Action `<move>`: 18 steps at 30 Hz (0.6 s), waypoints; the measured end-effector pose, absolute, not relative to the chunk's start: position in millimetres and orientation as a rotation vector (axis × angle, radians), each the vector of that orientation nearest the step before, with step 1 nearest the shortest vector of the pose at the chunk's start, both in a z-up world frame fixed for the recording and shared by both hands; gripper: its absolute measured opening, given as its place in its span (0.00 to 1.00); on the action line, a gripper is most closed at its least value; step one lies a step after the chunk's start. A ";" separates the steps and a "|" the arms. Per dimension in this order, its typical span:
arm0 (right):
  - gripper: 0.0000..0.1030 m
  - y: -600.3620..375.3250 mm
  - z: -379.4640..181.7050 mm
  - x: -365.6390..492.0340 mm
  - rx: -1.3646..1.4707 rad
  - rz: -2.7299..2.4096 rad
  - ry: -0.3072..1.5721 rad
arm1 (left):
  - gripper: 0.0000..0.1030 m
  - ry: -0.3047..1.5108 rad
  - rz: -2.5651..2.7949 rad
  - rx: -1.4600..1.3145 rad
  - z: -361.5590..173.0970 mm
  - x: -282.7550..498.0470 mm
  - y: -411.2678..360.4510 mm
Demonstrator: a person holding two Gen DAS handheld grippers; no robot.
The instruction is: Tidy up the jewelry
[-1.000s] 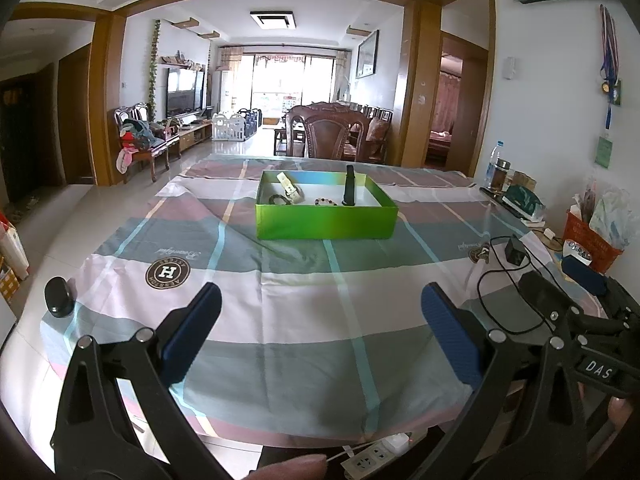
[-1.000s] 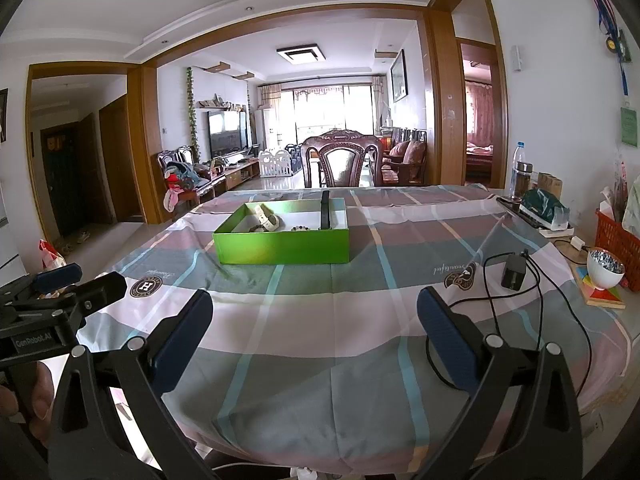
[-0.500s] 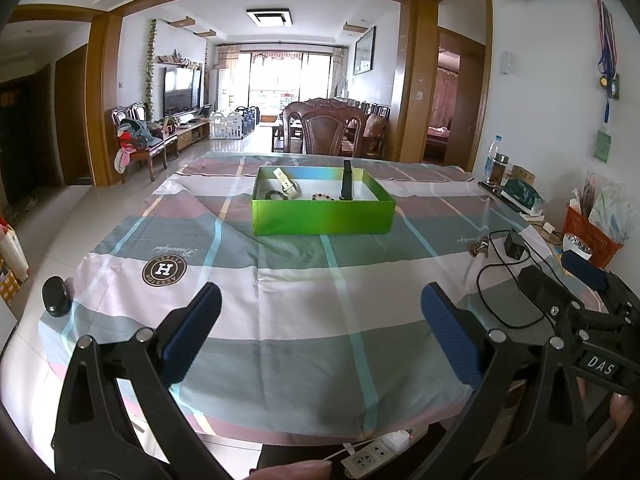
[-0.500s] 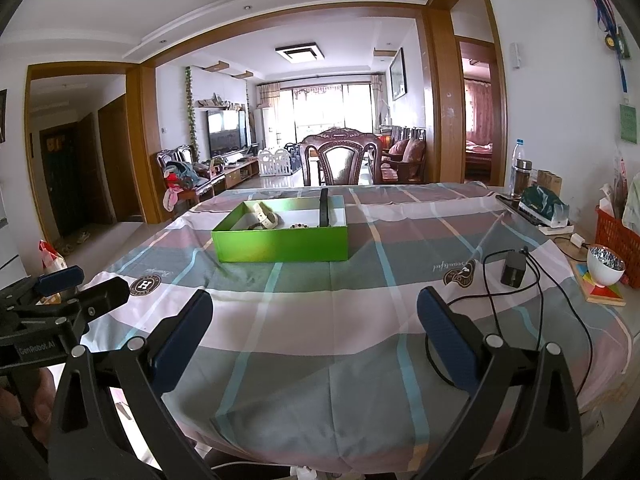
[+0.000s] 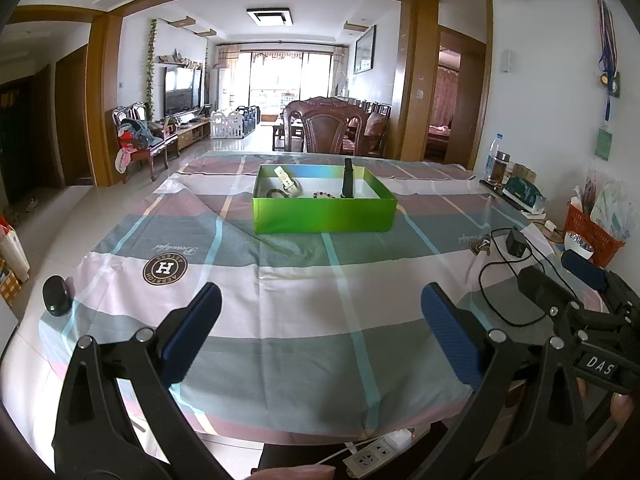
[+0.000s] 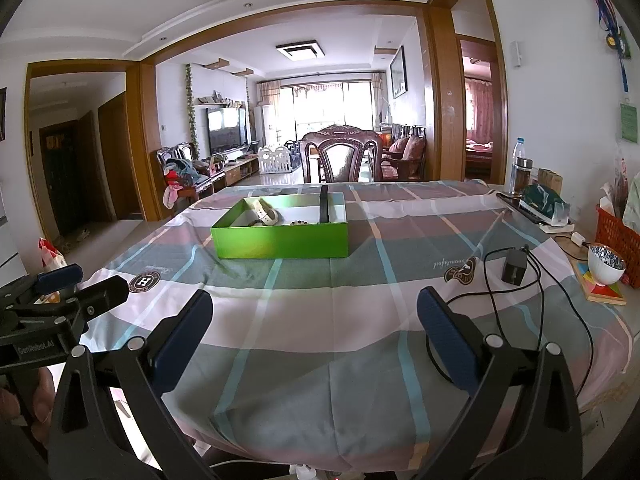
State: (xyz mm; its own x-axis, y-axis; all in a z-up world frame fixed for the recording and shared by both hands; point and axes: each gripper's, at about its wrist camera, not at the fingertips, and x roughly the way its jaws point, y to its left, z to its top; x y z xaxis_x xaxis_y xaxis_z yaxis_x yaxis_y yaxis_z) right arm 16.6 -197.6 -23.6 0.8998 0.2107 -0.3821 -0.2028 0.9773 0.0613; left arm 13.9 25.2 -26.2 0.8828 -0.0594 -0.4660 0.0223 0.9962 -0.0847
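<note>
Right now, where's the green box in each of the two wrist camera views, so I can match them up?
Left wrist: the green box sits on the tablecloth just above picture centre, straight ahead between the open fingers.
Right wrist: the green box lies left of centre, beyond the left finger.
Shared landmark: the carved wooden chair behind the table's far edge.

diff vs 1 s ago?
Both views show the green box slightly lower and larger, so both open, empty hand-held grippers, left and right, crept toward it. Nothing grasped or released. Box contents and black cable unmoved.
</note>
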 end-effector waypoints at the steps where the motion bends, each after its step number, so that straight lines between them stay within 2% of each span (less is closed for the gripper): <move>1: 0.97 -197.5 -23.6 16.6 0.020 0.214 0.398 | 0.96 0.487 -0.043 -0.077 -27.4 13.2 25.4; 18: 0.97 -197.3 -22.2 16.4 0.019 0.214 0.399 | 0.96 0.487 -0.042 -0.075 -26.3 14.0 25.7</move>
State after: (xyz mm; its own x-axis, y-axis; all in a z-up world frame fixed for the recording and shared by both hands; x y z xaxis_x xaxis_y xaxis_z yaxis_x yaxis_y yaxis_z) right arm 16.4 -197.3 -22.2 0.8992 0.2107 -0.3834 -0.2033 0.9773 0.0603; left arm 14.0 25.7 -26.3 0.8830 -0.0578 -0.4658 0.0221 0.9964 -0.0819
